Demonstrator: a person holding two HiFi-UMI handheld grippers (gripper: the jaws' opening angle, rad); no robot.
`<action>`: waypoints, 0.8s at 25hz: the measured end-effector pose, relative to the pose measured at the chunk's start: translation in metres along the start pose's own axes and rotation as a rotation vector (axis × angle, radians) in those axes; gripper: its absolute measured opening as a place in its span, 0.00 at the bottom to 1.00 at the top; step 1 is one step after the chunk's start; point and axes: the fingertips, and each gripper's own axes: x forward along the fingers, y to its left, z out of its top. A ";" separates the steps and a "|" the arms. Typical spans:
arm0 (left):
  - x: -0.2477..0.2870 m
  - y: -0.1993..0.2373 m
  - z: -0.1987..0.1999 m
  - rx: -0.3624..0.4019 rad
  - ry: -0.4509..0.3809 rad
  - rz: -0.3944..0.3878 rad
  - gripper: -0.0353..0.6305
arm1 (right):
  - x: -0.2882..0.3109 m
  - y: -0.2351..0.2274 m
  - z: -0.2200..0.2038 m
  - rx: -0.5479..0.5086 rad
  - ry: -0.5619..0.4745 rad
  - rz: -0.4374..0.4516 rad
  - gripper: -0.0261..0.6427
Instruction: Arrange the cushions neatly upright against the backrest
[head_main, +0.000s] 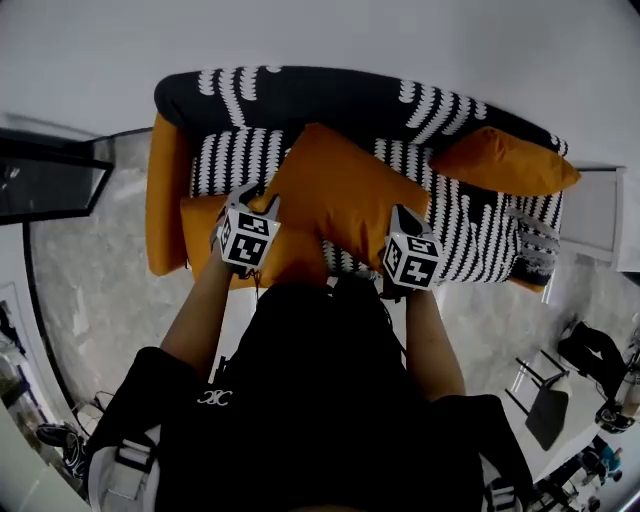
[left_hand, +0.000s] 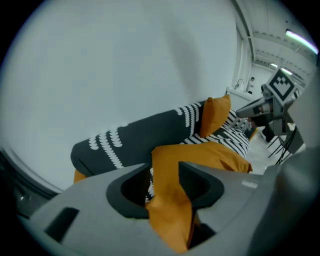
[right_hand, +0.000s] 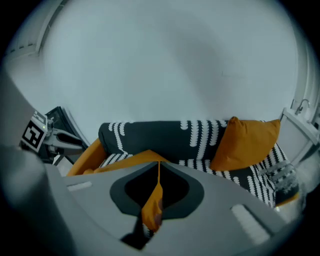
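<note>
A big orange cushion (head_main: 345, 190) lies tilted on the seat of a black-and-white patterned sofa, its top corner near the backrest (head_main: 320, 100). My left gripper (head_main: 258, 195) is at the cushion's left corner. In the left gripper view the jaws (left_hand: 167, 187) stand apart with a fold of orange cover (left_hand: 170, 210) loose between them. My right gripper (head_main: 400, 215) is shut on the cushion's right edge, with a thin strip of orange fabric (right_hand: 152, 205) pinched between its jaws (right_hand: 156, 192). A second orange cushion (head_main: 505, 160) leans upright against the backrest at the sofa's right end.
The sofa has orange sides (head_main: 165, 195). A grey patterned cloth (head_main: 535, 250) lies at the seat's right end. A dark cabinet (head_main: 50, 180) stands to the left on the marble floor. Chairs and clutter (head_main: 545, 400) are at the lower right. A white wall rises behind the sofa.
</note>
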 end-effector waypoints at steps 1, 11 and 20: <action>0.009 0.001 -0.008 -0.003 0.014 -0.024 0.35 | 0.004 -0.003 -0.016 -0.013 0.029 -0.014 0.09; 0.078 -0.007 -0.091 0.058 0.233 -0.211 0.57 | -0.004 -0.065 -0.182 0.090 0.316 -0.188 0.30; 0.107 -0.009 -0.136 0.185 0.353 -0.189 0.59 | 0.009 -0.098 -0.289 0.053 0.575 -0.226 0.43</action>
